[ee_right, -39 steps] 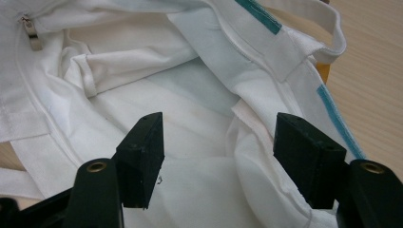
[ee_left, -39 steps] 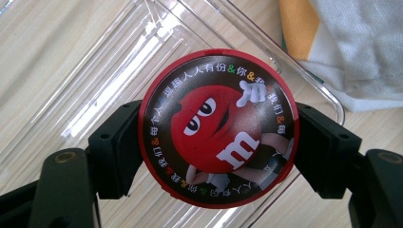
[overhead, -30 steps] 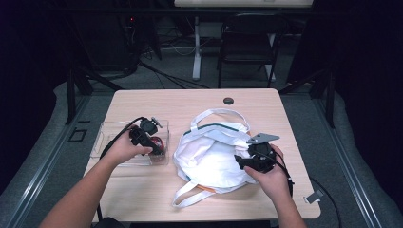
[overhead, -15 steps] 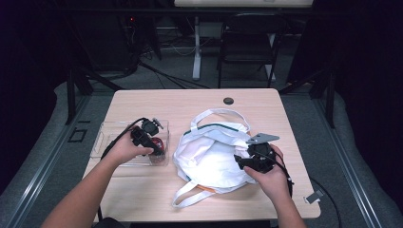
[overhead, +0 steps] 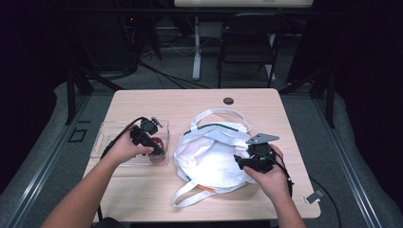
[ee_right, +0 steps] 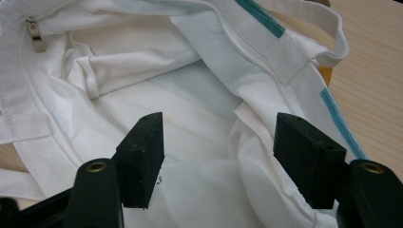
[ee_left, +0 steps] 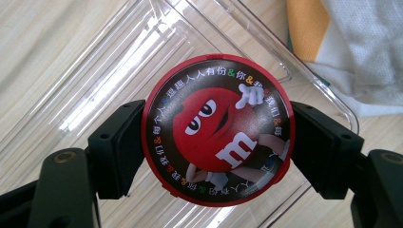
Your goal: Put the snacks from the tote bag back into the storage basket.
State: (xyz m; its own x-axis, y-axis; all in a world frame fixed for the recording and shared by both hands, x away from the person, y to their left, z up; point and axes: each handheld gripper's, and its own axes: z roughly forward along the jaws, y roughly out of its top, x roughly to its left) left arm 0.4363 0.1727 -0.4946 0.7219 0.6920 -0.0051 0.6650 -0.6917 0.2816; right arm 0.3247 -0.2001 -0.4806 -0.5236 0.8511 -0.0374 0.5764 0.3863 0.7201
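Nearest you, your right claw [overhead: 243, 162] rests on the near right edge of the white bag [overhead: 209, 156], jaws apart with the cloth lying slack between them and nothing pinched. From the right gripper view the bag's mouth gapes toward you, zipper pull [ee_right: 35, 37] at the far left, so it looks as if you are there to keep the opening spread for something to go in.

A little farther out on the counter [overhead: 266, 104], your left claw [overhead: 159, 151] is clamped on the red candy tin [ee_left: 217, 129], one jaw on either side of its round rim, lid facing up. The tin sits inside the clear tray [overhead: 110, 130], at the corner nearest the bag. Gripping across the rim should keep it level for the lift.

Beyond both, the bag's handle [overhead: 219, 113] loops toward the far edge.
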